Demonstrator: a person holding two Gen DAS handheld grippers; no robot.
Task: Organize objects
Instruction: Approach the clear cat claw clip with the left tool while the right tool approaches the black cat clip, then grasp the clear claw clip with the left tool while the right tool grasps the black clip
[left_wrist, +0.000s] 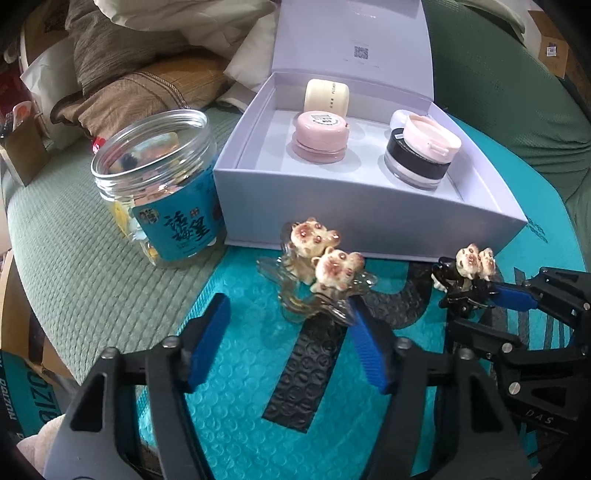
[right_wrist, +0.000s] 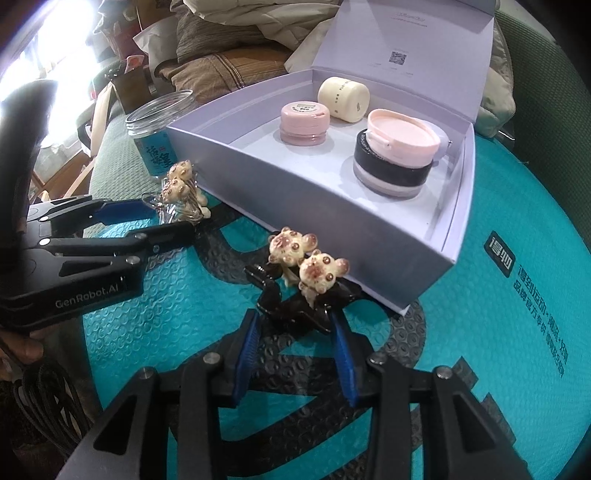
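2 hair clips on teal mat in front of box: clear clip w/ 2 bears by L gripper, spread wide; black clip w/ 2 bears between R gripper fingers, contact unclear. Box holds 3 jars; 1 open plastic jar to its left

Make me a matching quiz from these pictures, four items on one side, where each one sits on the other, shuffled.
Items:
1. clear hair clip
2. black hair clip
3. pink jar
4. cream jar

Places:
A. upright in the white box
B. between the right tongs' fingers
C. lying on its side at the back of the box
D. on the teal mailer, by the left tongs' right finger

Pairs: 1-D, 2-B, 3-A, 4-C
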